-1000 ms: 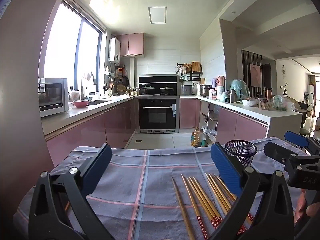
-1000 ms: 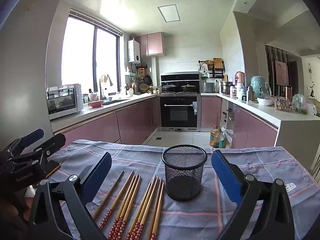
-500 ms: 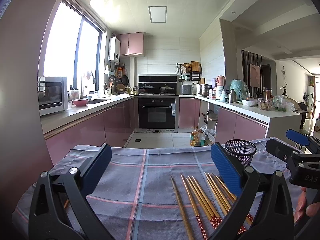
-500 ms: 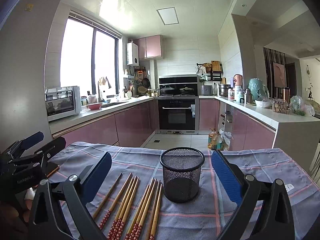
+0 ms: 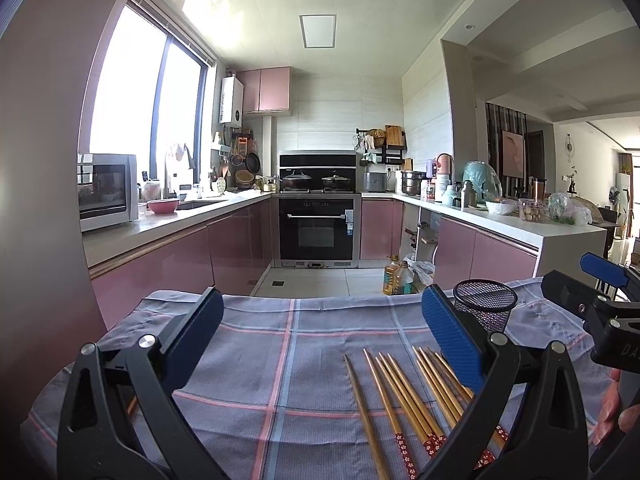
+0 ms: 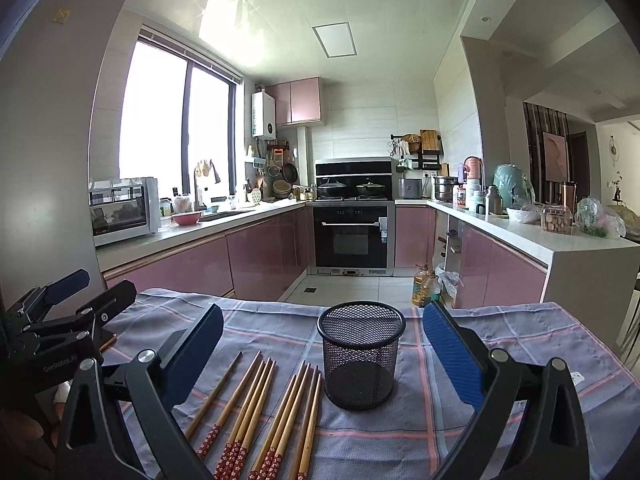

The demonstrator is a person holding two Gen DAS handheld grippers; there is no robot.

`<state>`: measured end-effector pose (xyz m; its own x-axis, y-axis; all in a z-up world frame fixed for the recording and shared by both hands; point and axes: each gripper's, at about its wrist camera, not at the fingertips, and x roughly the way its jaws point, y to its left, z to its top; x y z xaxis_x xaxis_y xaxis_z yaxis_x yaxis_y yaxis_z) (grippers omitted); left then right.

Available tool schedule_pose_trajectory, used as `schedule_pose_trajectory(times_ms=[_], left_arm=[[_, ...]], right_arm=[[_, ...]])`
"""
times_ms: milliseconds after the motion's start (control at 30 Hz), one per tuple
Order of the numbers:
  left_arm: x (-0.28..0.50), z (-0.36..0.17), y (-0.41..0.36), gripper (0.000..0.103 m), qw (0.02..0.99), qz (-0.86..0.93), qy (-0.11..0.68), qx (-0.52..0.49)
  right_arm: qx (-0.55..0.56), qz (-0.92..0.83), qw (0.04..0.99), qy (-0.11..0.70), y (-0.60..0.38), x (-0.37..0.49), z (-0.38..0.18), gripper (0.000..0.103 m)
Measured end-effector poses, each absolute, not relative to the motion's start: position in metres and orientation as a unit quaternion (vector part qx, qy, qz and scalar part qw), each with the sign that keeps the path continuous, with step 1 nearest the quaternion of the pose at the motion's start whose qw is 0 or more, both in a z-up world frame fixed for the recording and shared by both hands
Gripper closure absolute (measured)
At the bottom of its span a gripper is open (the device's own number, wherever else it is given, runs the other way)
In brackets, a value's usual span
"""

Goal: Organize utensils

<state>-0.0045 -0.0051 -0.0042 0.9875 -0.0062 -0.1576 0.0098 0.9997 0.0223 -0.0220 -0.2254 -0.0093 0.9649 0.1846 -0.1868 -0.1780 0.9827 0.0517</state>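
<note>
Both grippers are spread wide and empty, hovering over the checked cloth (image 6: 500, 332). Nothing picked up yet.

Chopsticks (image 6: 276, 408) lie flat in a loose fan on the cloth, red-patterned ends toward the cameras, plain tips pointing at the kitchen. Mesh cup (image 6: 360, 354) stands upright just right of them, apparently empty. In the left view the same chopsticks (image 5: 404, 396) sit right of centre, partly under the right finger; the cup (image 5: 484, 304) is behind that finger.

Right gripper (image 6: 320, 352) is roughly lined up on the cup and the rightmost sticks. Left gripper (image 5: 320, 332) is over bare cloth, left of the pile.

My read for the pick:
- Take one stick or one tight pair – the outermost is easiest, with the least chance of dragging neighbours.
- Close across the shaft near mid-length so it doesn't pivot.
- Thin sticks flat on soft cloth – the fingers may snag fabric, so come in low and level.
- Tilt upright over the cup before releasing; the cup looks light and may tip if bumped.
</note>
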Motion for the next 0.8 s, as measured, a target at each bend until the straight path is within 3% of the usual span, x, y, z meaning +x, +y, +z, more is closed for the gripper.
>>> schedule_pose_trajectory(times_ms=[800], left_arm=[[-0.0062, -0.0002, -0.0058, 0.005, 0.997, -0.006, 0.071, 0.012]], right_arm=[[0.018, 0.097, 0.990, 0.097, -0.2254, -0.0216, -0.0097, 0.006]])
